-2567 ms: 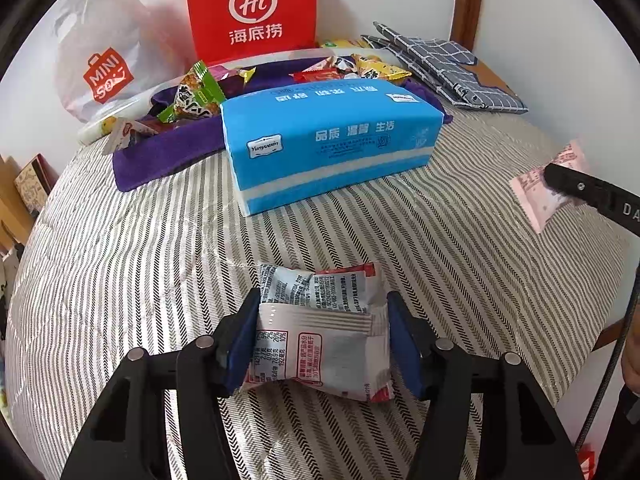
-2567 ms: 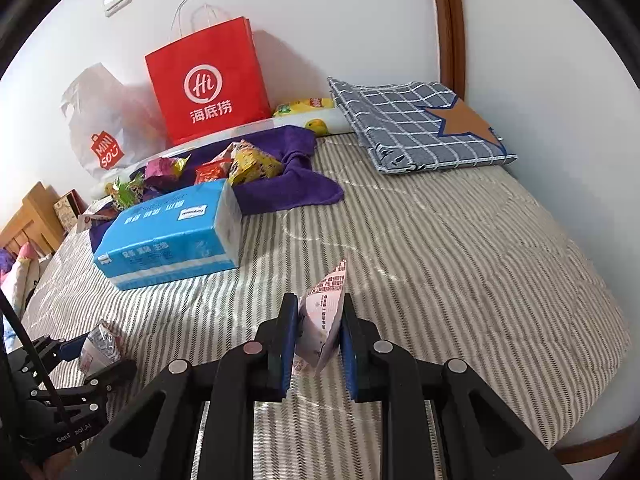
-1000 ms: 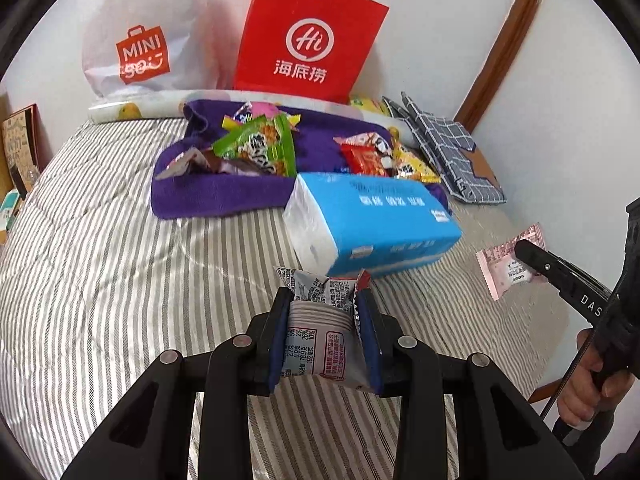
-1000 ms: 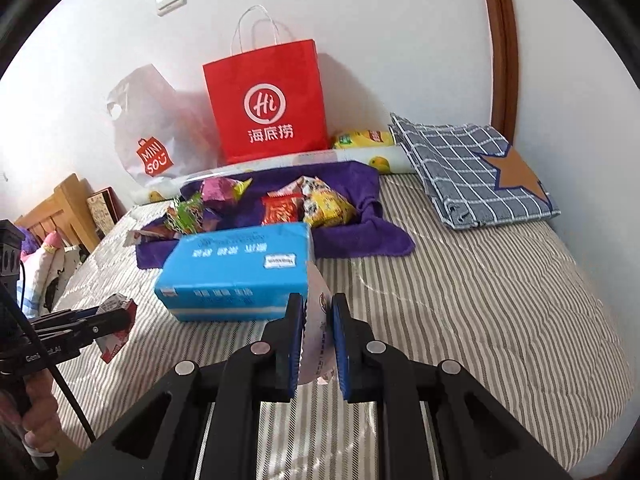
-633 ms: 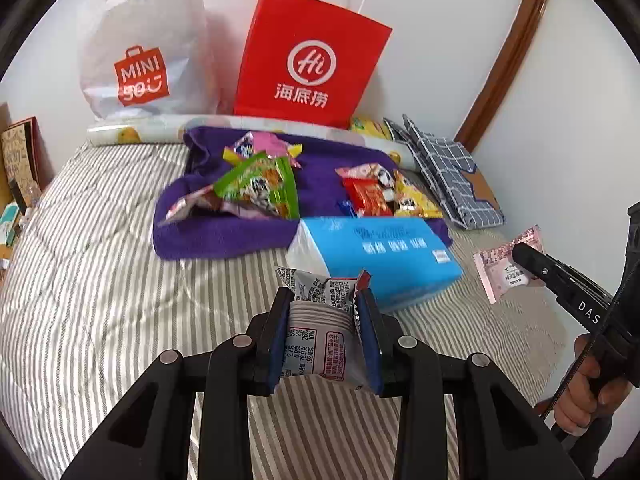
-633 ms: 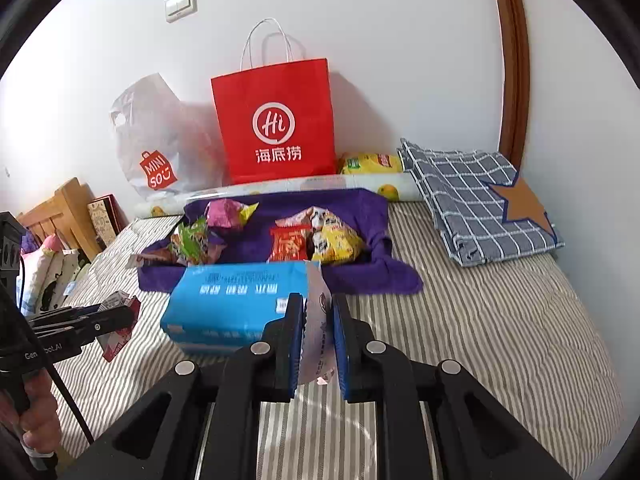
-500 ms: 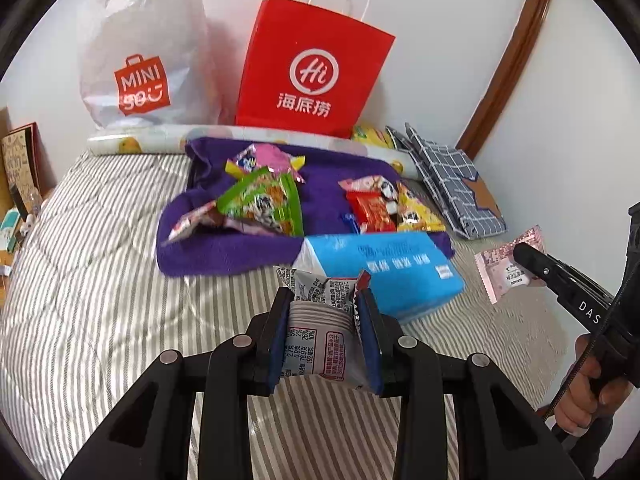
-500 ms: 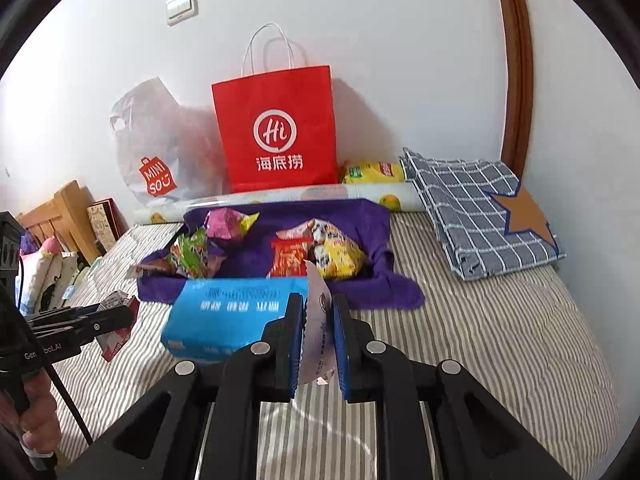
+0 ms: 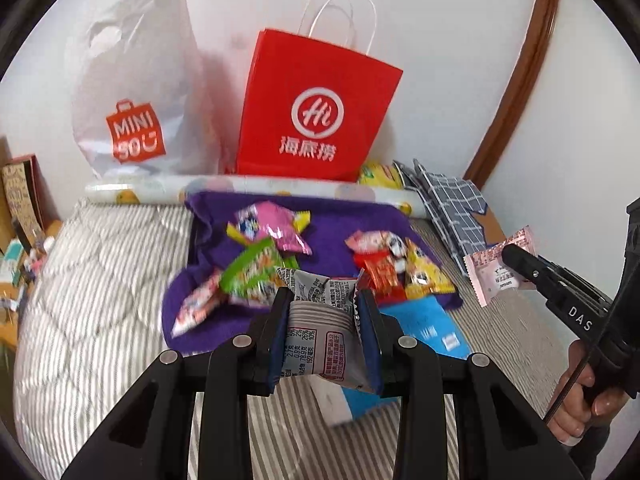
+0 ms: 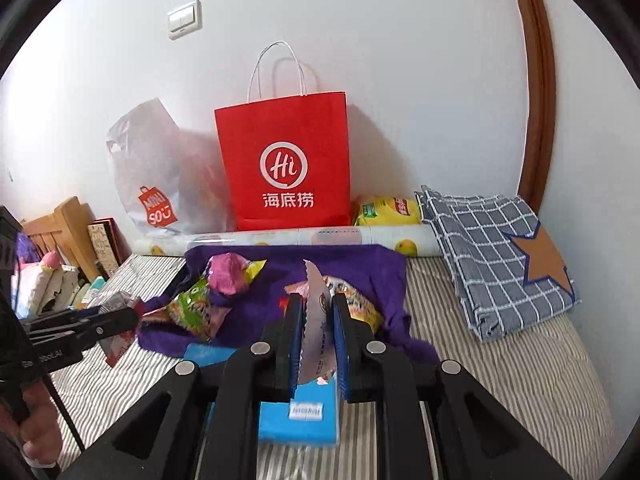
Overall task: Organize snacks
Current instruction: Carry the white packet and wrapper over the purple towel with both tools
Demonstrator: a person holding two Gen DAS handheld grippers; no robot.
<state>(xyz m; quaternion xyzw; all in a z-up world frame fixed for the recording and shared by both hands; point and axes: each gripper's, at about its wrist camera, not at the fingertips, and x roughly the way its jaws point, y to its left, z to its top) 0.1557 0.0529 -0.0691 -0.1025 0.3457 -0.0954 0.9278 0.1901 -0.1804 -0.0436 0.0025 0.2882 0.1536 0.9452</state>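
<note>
My left gripper (image 9: 324, 332) is shut on a silver snack packet (image 9: 320, 340) with red trim, held in the air above the blue tissue pack (image 9: 424, 324). My right gripper (image 10: 316, 336) is shut on a pink snack packet (image 10: 318, 320), seen edge-on; in the left wrist view that packet (image 9: 496, 270) shows flat at the right. Beyond both lies a purple towel (image 9: 344, 216) with several loose snack packets: a green one (image 9: 252, 268), a pink one (image 9: 268, 230), a red one (image 9: 380, 274) and a yellow one (image 9: 424, 276). The left gripper also shows in the right wrist view (image 10: 120, 320).
A red paper bag (image 10: 286, 164) and a white MINISO plastic bag (image 10: 156, 176) stand against the wall behind the towel. A rolled printed sheet (image 10: 312, 236) lies in front of them. A folded checked cloth (image 10: 504, 252) lies at the right. Wooden furniture with clutter (image 10: 60, 264) stands at the left.
Both grippers have risen and moved forward over the tissue pack toward the purple towel, each still holding its packet. The bags and snacks look closer now.
</note>
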